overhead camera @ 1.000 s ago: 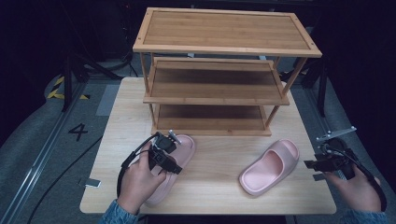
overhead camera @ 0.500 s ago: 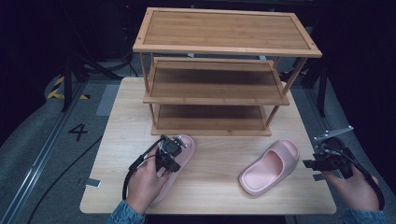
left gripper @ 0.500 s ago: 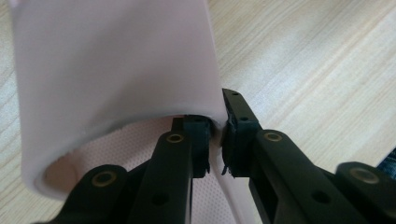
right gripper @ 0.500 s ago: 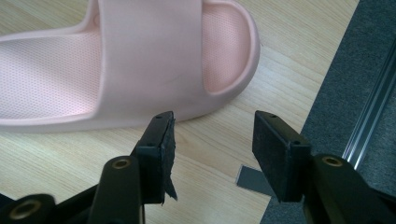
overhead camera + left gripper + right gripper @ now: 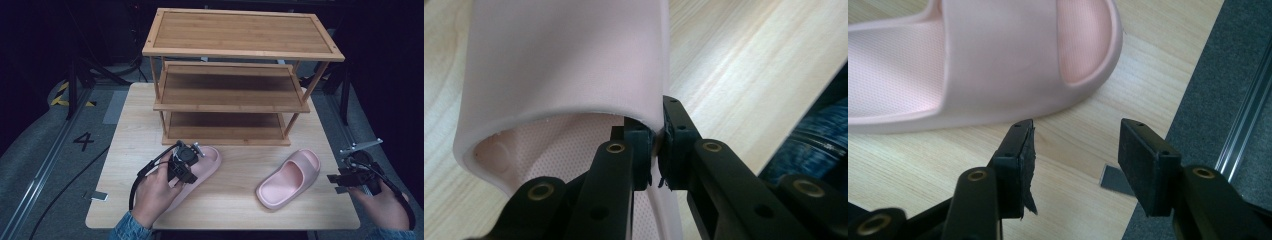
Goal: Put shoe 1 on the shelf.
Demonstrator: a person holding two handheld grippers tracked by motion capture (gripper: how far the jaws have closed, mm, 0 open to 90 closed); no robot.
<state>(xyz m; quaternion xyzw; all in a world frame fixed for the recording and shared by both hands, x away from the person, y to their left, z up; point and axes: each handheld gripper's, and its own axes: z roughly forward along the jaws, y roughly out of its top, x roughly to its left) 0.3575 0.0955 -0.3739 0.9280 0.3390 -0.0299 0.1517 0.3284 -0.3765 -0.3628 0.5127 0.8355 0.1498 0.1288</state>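
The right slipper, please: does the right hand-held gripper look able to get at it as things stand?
Probably yes. The right hand-held gripper is open, its jaws beside the right slipper with bare table between them and nothing in the way. The left hand-held gripper is busy across the table, shut on the left slipper.

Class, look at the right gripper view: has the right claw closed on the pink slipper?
No: the right claw stands open with bare table between its jaws, and the pink slipper lies just beyond, untouched.

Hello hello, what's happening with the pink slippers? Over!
Left gripper shut on left slipper's strap. Right gripper open, beside right slipper, not touching. Rack shelves bare; nothing blocking.
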